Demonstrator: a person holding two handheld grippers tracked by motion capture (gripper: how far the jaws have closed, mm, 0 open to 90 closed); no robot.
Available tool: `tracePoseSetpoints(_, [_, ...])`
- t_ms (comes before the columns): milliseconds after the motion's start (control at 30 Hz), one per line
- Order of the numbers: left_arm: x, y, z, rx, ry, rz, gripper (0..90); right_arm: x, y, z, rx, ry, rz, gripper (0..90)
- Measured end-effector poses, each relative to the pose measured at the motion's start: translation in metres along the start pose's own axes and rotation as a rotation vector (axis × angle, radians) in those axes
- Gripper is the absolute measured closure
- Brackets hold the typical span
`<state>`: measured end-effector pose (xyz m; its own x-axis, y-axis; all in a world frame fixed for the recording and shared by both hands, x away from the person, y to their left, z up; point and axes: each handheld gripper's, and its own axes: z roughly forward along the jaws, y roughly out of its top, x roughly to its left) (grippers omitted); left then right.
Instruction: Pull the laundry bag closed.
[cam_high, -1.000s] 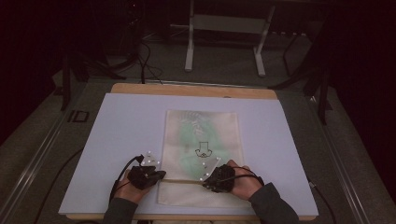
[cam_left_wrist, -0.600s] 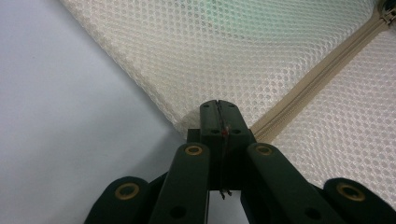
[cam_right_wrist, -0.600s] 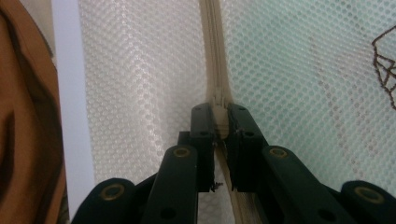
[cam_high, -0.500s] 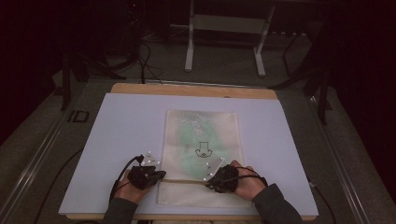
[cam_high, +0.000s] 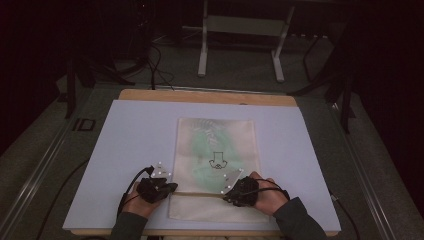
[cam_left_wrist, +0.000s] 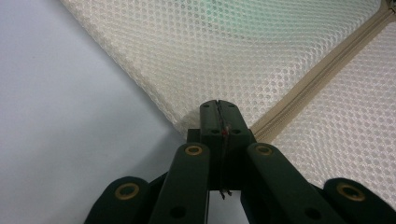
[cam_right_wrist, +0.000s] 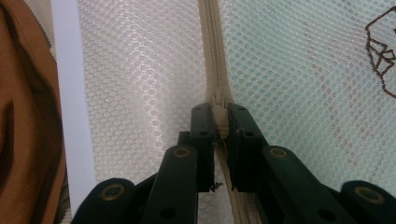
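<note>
Pale lavender board (cam_high: 130, 150) is covering the wooden table in the high view, and a cream mesh bag (cam_high: 216, 145) is lying flat on its middle, with something green showing through and a small dark drawing printed on it. Near the bag's front end the zipper (cam_high: 200, 194) is running across it; the left gripper (cam_high: 167, 188) is sitting at the zipper's left end and the right gripper (cam_high: 231, 192) further along it. Dark floor, cables and a metal stand are lying beyond the table, well apart from the work, so nothing is standing in the way.

Left gripper view: the jaws are pressed fully together on the bag's corner edge, right where the zipper tape (cam_left_wrist: 322, 70) is ending. That pinch looks thin. If the other hand pulls hard along the track, the mesh is likely to slip out and the whole bag will slide instead of the zipper moving.

Right gripper view: the jaws are standing narrowly apart, clamping the cream zipper slider (cam_right_wrist: 218, 112) between them. The hold is sitting on a small, smooth part, so a tilted pull is likely to pop it free or snag mesh in the teeth. The table's wooden edge (cam_right_wrist: 23, 116) is showing at the left, just beside the bag's end.
</note>
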<state>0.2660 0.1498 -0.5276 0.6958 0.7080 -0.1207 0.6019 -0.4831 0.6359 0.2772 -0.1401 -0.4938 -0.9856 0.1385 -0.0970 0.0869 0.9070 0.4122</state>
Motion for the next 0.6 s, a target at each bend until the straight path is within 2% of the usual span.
tracePoseSetpoints(600, [-0.0003, 0.0000, -0.0001, 0.001, 0.004, 0.004, 89.6, 0.0003, -0.0073, -0.0023, -0.005, -0.005, 0.010, 82.5])
